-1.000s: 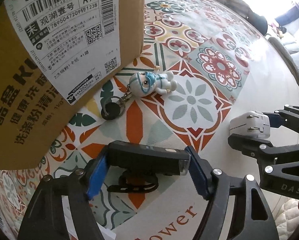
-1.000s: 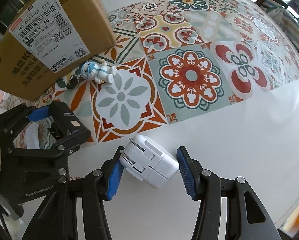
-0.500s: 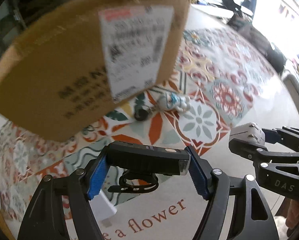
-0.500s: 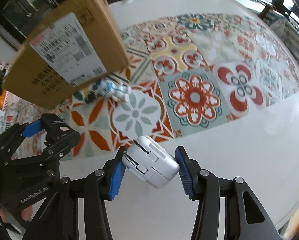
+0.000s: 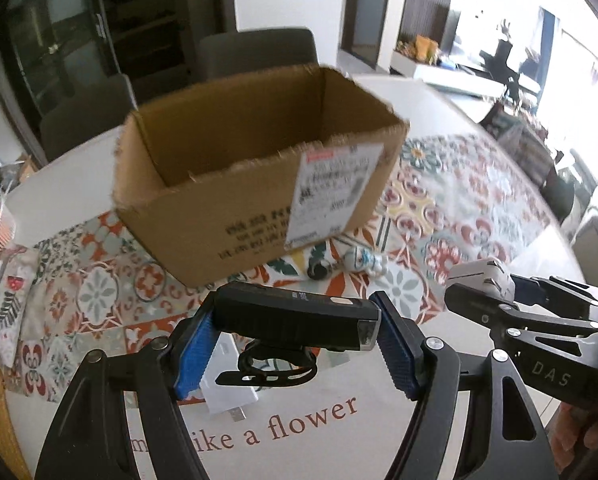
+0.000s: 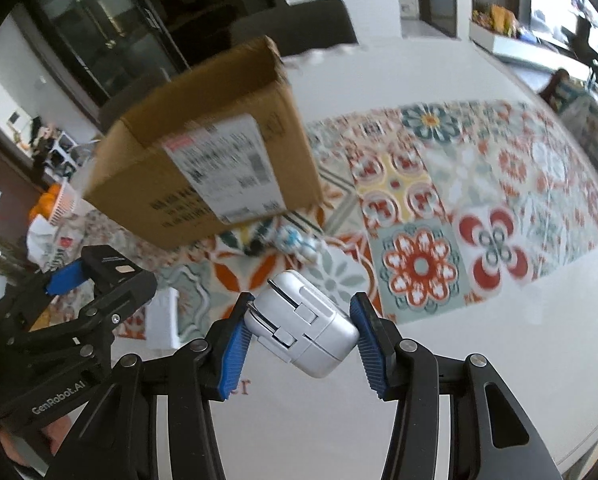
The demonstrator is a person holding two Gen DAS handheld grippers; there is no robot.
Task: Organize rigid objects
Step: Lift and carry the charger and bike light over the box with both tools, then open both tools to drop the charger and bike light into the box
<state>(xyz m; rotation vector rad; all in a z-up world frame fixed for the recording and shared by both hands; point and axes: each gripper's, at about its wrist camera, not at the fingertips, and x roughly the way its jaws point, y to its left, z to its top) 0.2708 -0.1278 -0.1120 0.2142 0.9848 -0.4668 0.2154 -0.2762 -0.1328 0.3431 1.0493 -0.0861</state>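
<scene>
Your left hand-held gripper (image 5: pixel 295 344) pinches a black bike light (image 5: pixel 295 318) across its length, the blue pads pressed to both ends and the rubber mounting strap hanging below the body. Your right hand-held gripper (image 6: pixel 301 342) pinches a white plug adapter (image 6: pixel 303 334), held tilted between its pads, folded prongs facing up. Both items are raised off the worktop (image 6: pixel 479 360).

Ahead of both hand-held grippers stands an open cardboard box (image 5: pixel 255 196) with a shipping label on its near wall; its ragged top edges show where the flaps were torn away. As far as its inside is visible, it looks empty, though the floor of the box is hidden. By this reading, neither held item is stowed yet and the sorting is at an early stage.

Between the box and your left hand-held gripper, a small figurine keychain (image 5: pixel 363 261) lies on the patterned mat (image 5: pixel 459 208), just beside the foot of the box. A white USB adapter (image 5: pixel 229 394) lies below the left gripper. Both seem left to collect.
</scene>
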